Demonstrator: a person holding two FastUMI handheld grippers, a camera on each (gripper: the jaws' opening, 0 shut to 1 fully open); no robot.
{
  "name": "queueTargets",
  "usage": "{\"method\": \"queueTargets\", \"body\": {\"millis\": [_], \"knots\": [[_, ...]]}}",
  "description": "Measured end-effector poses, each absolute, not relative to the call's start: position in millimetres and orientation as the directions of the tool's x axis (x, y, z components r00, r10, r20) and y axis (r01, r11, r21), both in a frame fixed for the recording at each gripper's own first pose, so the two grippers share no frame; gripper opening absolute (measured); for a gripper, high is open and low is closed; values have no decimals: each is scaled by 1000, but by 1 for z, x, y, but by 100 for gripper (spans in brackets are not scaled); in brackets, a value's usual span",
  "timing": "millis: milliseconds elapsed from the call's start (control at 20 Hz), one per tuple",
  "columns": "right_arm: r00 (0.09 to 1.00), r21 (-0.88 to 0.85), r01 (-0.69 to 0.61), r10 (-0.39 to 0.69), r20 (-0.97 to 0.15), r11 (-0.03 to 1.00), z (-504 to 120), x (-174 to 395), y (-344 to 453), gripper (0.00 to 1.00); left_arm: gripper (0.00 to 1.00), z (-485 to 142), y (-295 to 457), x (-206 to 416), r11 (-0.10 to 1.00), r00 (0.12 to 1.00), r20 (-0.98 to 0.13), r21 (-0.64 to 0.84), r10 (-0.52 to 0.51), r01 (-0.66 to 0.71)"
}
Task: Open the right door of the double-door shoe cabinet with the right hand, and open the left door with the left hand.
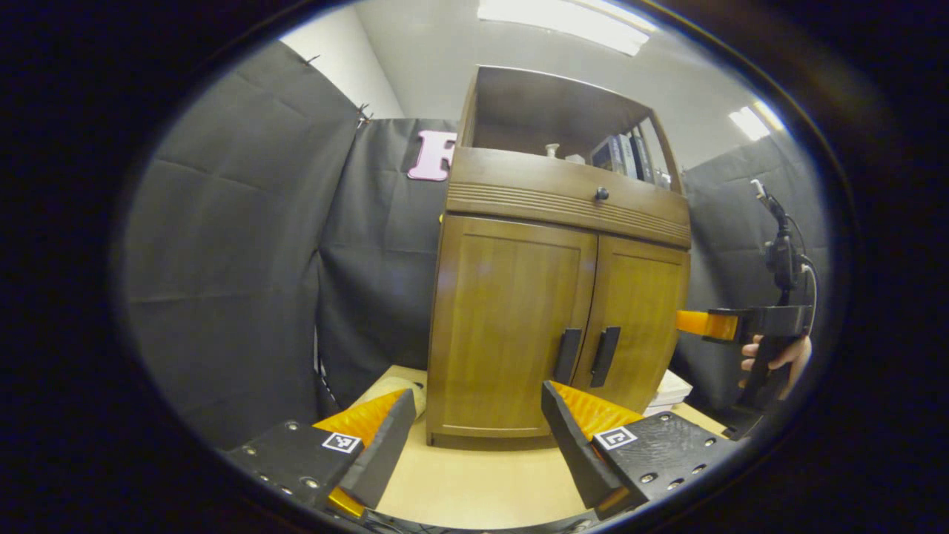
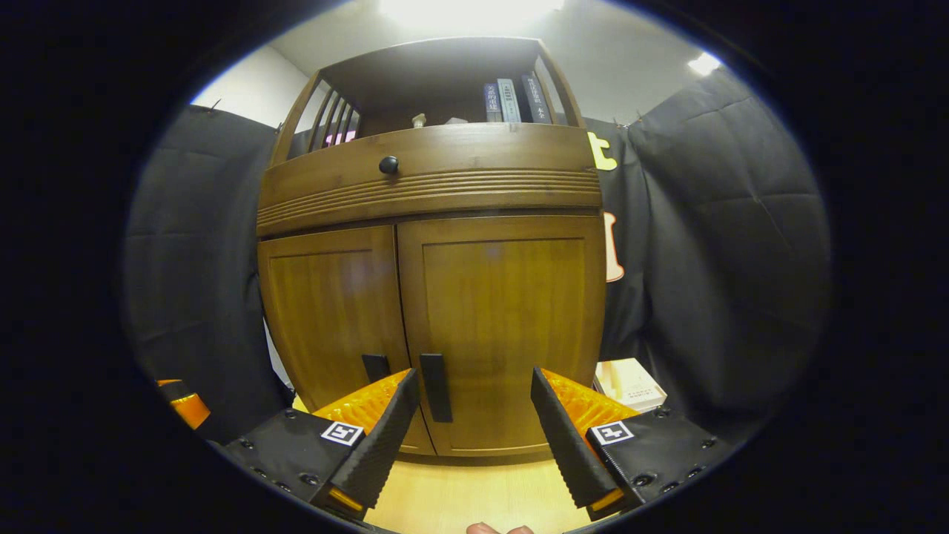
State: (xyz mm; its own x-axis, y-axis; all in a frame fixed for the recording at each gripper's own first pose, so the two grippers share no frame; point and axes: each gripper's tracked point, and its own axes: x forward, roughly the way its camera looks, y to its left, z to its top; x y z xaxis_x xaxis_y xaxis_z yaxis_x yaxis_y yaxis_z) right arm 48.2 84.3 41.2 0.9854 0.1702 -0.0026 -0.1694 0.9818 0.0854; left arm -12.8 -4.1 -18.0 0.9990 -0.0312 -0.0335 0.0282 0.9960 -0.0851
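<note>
A wooden shoe cabinet (image 2: 430, 297) stands on a pale tabletop (image 1: 474, 482), with black cloth walls behind it. Everything here is placed relative to that cabinet. Both of its lower doors are closed. Above them runs a drawer with a small round knob (image 2: 388, 165), and above that an open shelf holding a few books (image 2: 511, 100).

In the right gripper view, the right gripper (image 2: 468, 415) sits low in front of the cabinet, its fingers spread wide and holding nothing. The right door (image 2: 504, 334) faces it, and the door's dark vertical handle (image 2: 436, 387) lies just beside the gripper's left finger, near the centre seam.

In the left gripper view, the left gripper (image 1: 478, 426) is also spread open and empty, farther back from the cabinet front. The left door (image 1: 508, 326) carries its own dark handle (image 1: 567, 356) beside the seam.

The doors look stiff, solid and hinged at the outer edges, probably fairly light to swing. The slim bar handles are the natural places to pinch, likely smooth, so a firm closure matters.
</note>
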Motion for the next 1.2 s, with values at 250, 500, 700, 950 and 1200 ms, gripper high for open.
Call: {"method": "queueTargets", "body": {"millis": [250, 500, 700, 950, 1200], "knots": [[977, 102, -212, 213, 2, 972, 40, 75, 112, 96, 100, -19, 0, -16, 996, 998, -53, -83, -26, 21], [968, 100, -250, 252, -8, 963, 33, 97, 140, 93, 100, -17, 0, -17, 992, 998, -41, -118, -44, 39], [968, 85, -245, 248, -32, 966, 19, 115, 149, 93, 100, -19, 0, -16, 996, 998, -57, -87, -28, 23], [972, 93, -219, 226, -71, 971, 4, 139, 150, 93, 98, -17, 4, -17, 995, 998, -66, -100, -4, -3], [968, 89, -227, 235, -90, 970, -7, 161, 156, 93, 100, -6, 14, -20, 996, 997, -26, -56, 73, -74]]}}
